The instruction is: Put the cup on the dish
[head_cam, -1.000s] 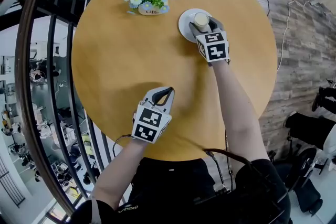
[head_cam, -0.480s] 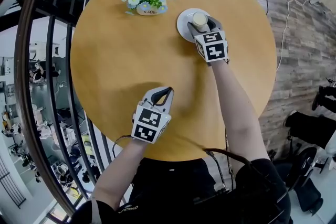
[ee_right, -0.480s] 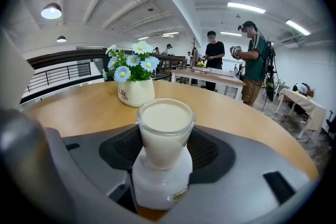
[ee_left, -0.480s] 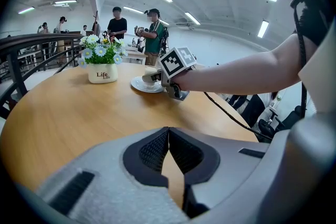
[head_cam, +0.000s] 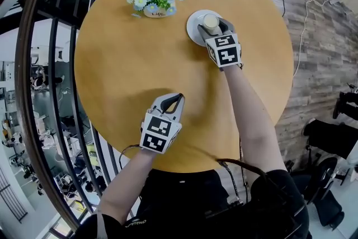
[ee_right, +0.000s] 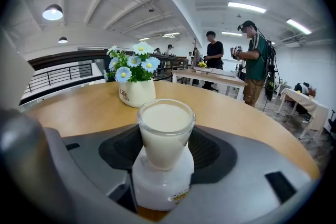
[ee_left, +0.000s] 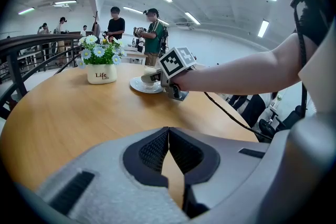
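A glass cup [head_cam: 211, 21] full of milky white liquid, with a white lower part, stands between the jaws of my right gripper [head_cam: 214, 25]. The pads press its sides in the right gripper view, where the cup [ee_right: 165, 136] fills the middle. It sits over the white dish [head_cam: 195, 29] at the far side of the round wooden table [head_cam: 128, 64]; I cannot tell whether it touches the dish. The left gripper view shows the cup [ee_left: 149, 74] right above the dish [ee_left: 140, 85]. My left gripper [head_cam: 178, 99] rests near the table's front edge, shut and empty.
A white pot of blue and white flowers [head_cam: 155, 1] stands just left of the dish. A dark curved railing [head_cam: 50, 92] runs close along the table's left side. Several people [ee_right: 254, 60] stand by other tables in the background.
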`<action>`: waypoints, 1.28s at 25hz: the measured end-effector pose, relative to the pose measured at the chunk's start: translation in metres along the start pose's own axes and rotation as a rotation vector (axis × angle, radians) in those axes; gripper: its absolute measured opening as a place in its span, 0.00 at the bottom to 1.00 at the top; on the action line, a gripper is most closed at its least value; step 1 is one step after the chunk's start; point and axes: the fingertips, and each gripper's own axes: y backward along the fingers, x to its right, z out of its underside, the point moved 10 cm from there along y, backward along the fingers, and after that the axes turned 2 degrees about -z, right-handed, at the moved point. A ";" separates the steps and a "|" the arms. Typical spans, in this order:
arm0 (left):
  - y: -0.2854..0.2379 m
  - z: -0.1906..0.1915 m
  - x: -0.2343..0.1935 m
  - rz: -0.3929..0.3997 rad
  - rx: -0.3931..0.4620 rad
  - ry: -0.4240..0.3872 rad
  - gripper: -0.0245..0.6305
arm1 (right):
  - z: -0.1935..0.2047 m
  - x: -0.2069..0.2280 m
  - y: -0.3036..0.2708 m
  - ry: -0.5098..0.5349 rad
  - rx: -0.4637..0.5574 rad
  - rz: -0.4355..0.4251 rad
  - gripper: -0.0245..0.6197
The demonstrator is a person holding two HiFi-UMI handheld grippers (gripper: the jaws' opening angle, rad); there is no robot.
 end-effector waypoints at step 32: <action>0.005 0.002 0.007 0.020 -0.006 -0.019 0.05 | 0.015 -0.005 0.025 -0.089 -0.045 -0.015 0.51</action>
